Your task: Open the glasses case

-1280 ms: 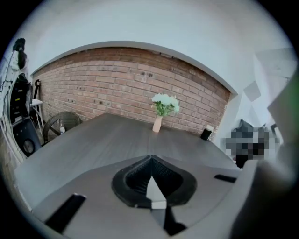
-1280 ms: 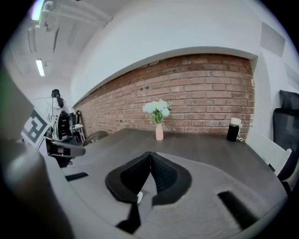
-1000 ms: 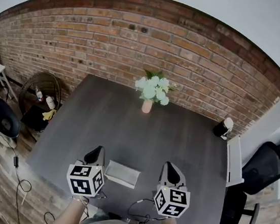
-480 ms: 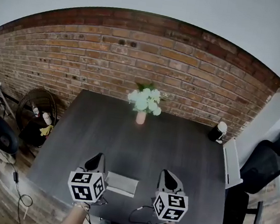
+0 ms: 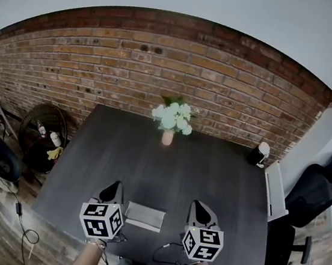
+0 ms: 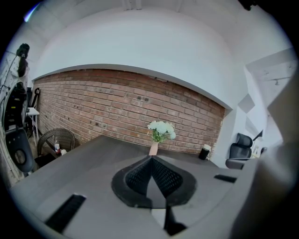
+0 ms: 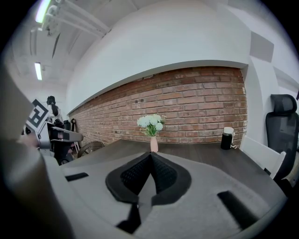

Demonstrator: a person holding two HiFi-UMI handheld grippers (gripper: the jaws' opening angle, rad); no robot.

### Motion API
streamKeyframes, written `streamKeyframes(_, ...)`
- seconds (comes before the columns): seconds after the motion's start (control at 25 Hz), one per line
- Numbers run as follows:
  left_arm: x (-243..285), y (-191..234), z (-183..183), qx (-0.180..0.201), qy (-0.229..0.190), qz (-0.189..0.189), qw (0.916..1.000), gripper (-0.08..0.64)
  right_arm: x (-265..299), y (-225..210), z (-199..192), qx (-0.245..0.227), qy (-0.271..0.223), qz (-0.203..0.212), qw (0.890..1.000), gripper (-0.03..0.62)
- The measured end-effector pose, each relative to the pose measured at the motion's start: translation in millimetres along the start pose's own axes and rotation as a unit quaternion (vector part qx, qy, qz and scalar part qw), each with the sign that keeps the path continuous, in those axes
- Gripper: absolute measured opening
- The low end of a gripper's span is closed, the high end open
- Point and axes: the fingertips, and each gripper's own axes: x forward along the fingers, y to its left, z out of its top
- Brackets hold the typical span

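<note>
1. The glasses case (image 5: pixel 144 216) lies on the desk (image 5: pixel 151 151) near its front edge, between your grippers and touched by neither.
2. Your left gripper (image 5: pixel 112 190) and right gripper (image 5: pixel 201 208) are both closed and empty.
3. Risk: closed jaws cannot grasp the lid, and a push may slide the case off the desk.

Glasses case (image 5: pixel 144 216) on table (image 5: pixel 208 177) — vase (image 5: pixel 167 137) behind

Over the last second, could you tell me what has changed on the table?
Nothing in the scene visibly changed; only the head view's framing shifted. The left gripper and right gripper stay shut and empty, flanking the glasses case lying untouched on the table.
</note>
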Motion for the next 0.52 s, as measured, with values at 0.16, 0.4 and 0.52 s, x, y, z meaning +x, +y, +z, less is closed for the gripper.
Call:
streamKeyframes(0.16, 0, 3, -5, -0.002, 0.008, -0.002, 1.0000, -0.005, 1, 5, -3, -0.001, 0.007, 0.005, 1.000, 0.002)
streamKeyframes(0.4, 0, 9, -12, -0.007, 0.022, 0.000, 0.9997, -0.005, 4, 15, -2, -0.014, 0.011, 0.014, 1.000, 0.001)
streamKeyframes(0.52, 0, 11, -12, -0.009, 0.021, 0.002, 0.9997, -0.005, 5, 16, -2, -0.015, 0.012, 0.013, 1.000, 0.000)
